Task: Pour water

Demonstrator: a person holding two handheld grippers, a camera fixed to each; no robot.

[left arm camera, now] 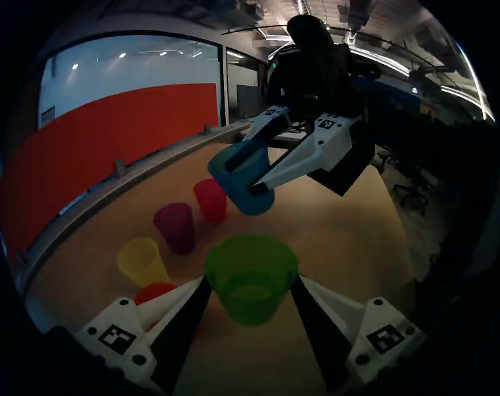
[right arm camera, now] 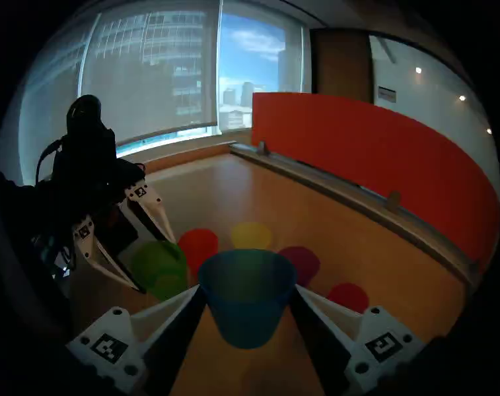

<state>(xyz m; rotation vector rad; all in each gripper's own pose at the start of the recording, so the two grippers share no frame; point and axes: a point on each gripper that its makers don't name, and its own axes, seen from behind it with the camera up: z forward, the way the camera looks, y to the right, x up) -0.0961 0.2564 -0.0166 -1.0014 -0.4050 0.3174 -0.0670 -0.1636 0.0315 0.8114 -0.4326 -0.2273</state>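
My left gripper is shut on a translucent green cup, held upright just above the wooden table. Beyond and above it, my right gripper is shut on a blue cup, which is tilted with its mouth turned up and to the left. In the right gripper view the blue cup sits between my right gripper's fingers. The green cup is lower left of it, in the left gripper. I cannot tell whether either cup holds water.
Spare cups stand on the table: red, purple, yellow and orange-red behind my left finger. A red partition with a grey rail runs along the table's far edge. A dark-clothed person holds the grippers.
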